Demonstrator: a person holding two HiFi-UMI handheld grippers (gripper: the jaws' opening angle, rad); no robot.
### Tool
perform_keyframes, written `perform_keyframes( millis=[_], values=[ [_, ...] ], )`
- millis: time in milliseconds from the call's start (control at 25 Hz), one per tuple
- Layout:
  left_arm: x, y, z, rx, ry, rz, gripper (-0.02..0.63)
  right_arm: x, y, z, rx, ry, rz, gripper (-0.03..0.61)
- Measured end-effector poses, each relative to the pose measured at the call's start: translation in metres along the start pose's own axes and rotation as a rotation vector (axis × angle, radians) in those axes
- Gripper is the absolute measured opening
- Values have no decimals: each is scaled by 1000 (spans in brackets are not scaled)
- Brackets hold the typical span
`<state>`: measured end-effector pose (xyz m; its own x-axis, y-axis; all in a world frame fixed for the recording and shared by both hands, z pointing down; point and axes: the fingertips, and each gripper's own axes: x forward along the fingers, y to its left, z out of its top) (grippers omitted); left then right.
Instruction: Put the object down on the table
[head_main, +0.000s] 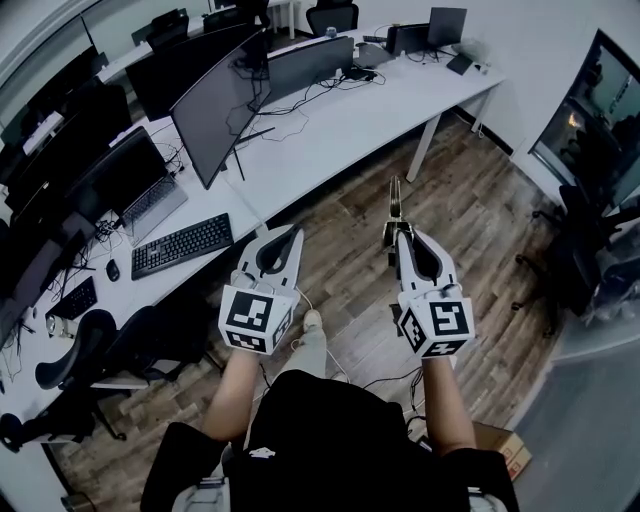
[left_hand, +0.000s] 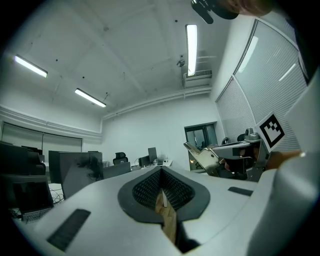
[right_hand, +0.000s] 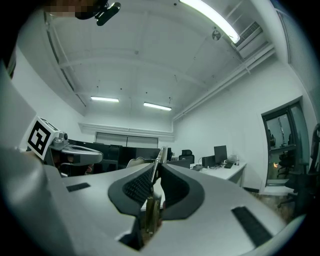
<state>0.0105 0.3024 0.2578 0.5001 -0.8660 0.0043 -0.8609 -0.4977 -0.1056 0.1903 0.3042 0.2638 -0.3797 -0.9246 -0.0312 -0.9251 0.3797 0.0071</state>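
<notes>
My right gripper is shut on a thin flat metal piece that stands edge-on between its jaws and sticks out past the tips, over the wooden floor. In the right gripper view the metal piece runs up the slot between the dark ribbed pads. My left gripper hangs level with the right one, a little to its left, jaws shut with nothing sticking out of them. Ahead of both stands the long white table. The left gripper view shows the right gripper with the metal piece.
The table carries a big curved monitor, a laptop, a black keyboard, cables and more screens at the far end. Office chairs stand to the left. A cardboard box lies on the floor at my right.
</notes>
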Motion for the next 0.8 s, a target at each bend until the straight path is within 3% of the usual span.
perform_keyframes(
  millis=[360,800],
  values=[
    [38,5,-2,-3,2,-3,14,27,-21,-3,1,1,12,48],
    [113,44,-13,-20,11,-1,14,102,-53,-12,8,13,24,48]
  ],
)
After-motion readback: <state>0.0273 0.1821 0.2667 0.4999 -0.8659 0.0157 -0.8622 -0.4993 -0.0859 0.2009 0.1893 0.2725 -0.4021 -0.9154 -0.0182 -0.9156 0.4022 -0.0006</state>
